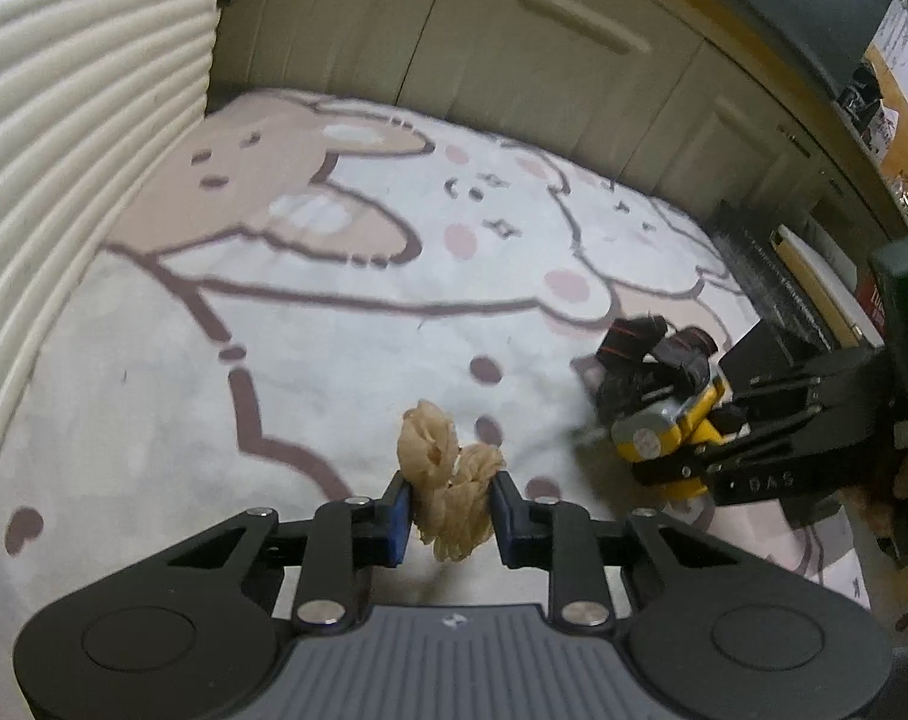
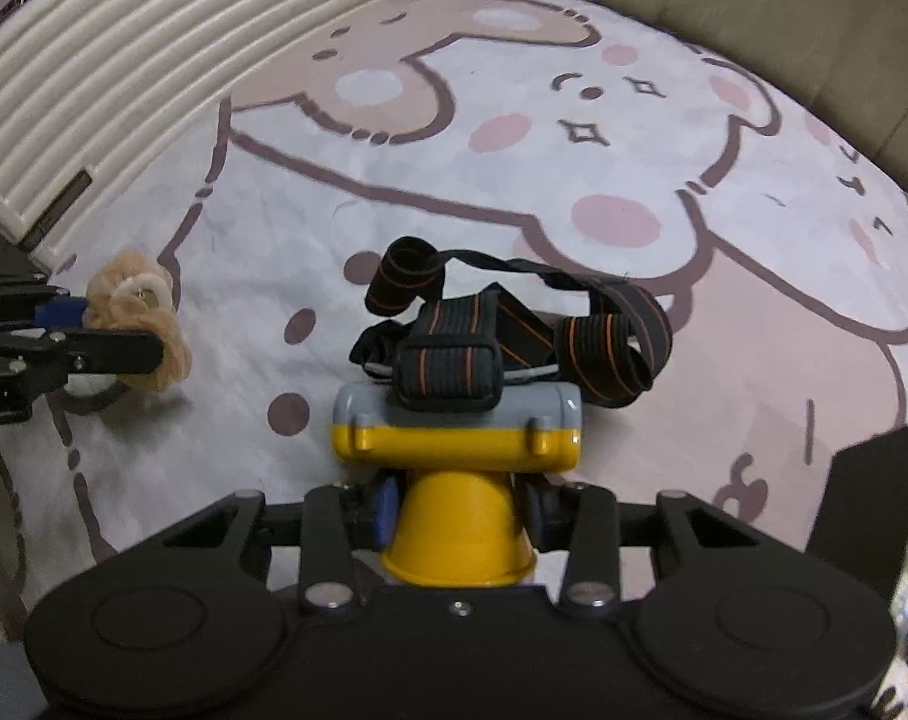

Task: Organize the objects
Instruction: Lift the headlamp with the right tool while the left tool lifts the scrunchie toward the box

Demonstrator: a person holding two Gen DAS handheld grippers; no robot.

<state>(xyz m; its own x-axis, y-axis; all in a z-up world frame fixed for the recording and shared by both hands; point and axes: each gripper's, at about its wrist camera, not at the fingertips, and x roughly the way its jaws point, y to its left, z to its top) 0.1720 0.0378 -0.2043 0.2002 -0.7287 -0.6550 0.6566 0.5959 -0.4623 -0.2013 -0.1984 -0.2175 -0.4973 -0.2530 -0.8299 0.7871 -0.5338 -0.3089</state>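
Left tongs clenched on a beige frilly fabric scrunchie, blue pads pressing its ruffles from both sides. It bunches between them and spills above and below. I judge it very light, soft and forgiving; nothing to break. It could slump or slide out if the pinch is only on outer frills, so a bite across the thick gathered middle suits it best.

Right tongs grasping a yellow-and-grey plastic headlamp by its yellow flared cone, pads on either side of the cone. The black elastic strap with orange stripes trails loose ahead of the lamp body over the bedspread with cartoon bear and rabbit print. Lamp body looks rigid, smooth, moderately weighty for its size; the tapered cone may let the pads creep toward the narrow end. Strap is floppy and could snag.

Both items are near each other, over the bedspread; whether either rests on it I cannot tell. Ribbed cream headboard on the left.
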